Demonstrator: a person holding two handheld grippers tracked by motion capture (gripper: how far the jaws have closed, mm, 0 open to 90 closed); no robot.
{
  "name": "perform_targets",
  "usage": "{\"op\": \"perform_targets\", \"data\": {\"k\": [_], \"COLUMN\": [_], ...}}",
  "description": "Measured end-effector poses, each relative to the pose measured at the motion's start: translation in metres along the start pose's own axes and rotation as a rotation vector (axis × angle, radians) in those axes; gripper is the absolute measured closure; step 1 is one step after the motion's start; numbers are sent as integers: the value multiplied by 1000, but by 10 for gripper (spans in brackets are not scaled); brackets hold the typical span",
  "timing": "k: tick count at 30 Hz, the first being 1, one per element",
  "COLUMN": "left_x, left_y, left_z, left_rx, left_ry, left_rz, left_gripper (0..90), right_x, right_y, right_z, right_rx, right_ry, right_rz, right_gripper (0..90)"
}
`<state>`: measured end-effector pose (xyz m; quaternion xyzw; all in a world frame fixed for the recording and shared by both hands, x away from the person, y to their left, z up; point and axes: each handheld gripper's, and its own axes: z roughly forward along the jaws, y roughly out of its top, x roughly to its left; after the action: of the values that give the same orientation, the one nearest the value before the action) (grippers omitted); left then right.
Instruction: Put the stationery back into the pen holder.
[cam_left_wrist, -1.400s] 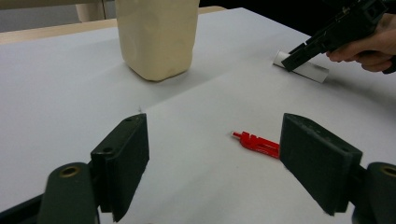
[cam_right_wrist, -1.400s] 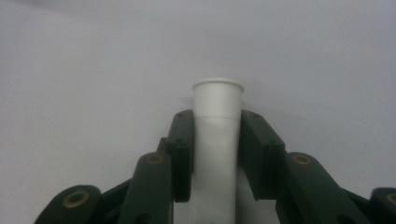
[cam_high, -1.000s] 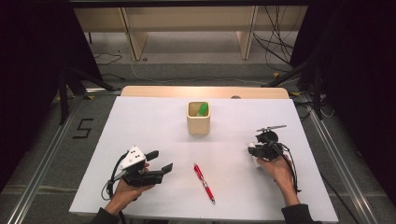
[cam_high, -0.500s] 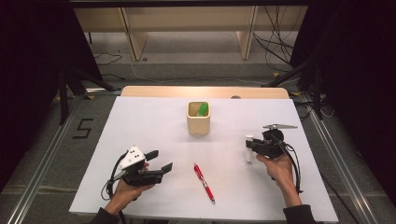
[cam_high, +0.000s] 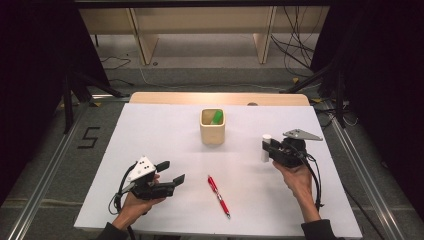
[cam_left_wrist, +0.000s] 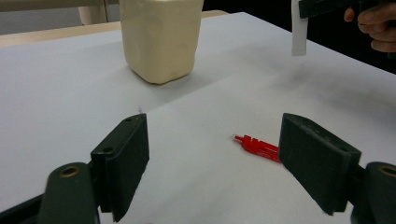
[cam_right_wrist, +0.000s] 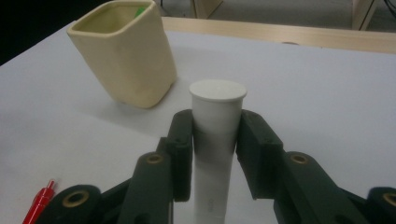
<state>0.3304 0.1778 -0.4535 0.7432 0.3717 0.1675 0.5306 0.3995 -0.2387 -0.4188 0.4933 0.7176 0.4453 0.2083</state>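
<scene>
Looking at: a white table (cam_high: 165, 130) with a person working a hand-held gripper in each hand
Right hand-held gripper (cam_high: 265, 148): pinching a white tube (cam_high: 266, 145) between its two black jaws, pads pressed on both sides just under the flat cap
White tube: standing upright in the grip, capped end up; in the right gripper view (cam_right_wrist: 215, 140) you can see it squeezed snug between the pads. From the left gripper view (cam_left_wrist: 299, 28) its lower end looks to hang clear of the table surface, over the right side of the table
Left hand-held gripper (cam_high: 170, 172): jaws spread wide, nothing between them, held low near the front left of the table; in its own view (cam_left_wrist: 212, 163) it's just bare table between the pads
Cream cup (cam_high: 212, 126): squarish, sits upright around the middle of the table toward the far side, something green (cam_high: 216, 117) poking up inside it. Well apart from the tube, off to its left in the high view
Red pen (cam_high: 218, 195): lying flat on the table near the front, between the two hands, touching neither gripper
Hands: left hand (cam_high: 135, 202) and right hand (cam_high: 297, 177) both come in from the near edge
</scene>
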Motion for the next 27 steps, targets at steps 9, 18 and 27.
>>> {"op": "perform_targets", "data": {"k": [9,18,27], "left_x": [0,0,0], "left_y": [0,0,0], "left_z": [0,0,-1], "left_rx": [-2,-4,-5], "left_ry": [2,2,2], "left_rz": [-2,-2,-1], "left_gripper": [240,240,240], "right_x": [6,11,18], "right_y": [6,13,21], "right_z": [-1,0,4], "right_rx": [-32,-56,-75], "right_ry": [5,16,35], "right_rz": [-12,-21,-27], "right_gripper": [677,677,677]}}
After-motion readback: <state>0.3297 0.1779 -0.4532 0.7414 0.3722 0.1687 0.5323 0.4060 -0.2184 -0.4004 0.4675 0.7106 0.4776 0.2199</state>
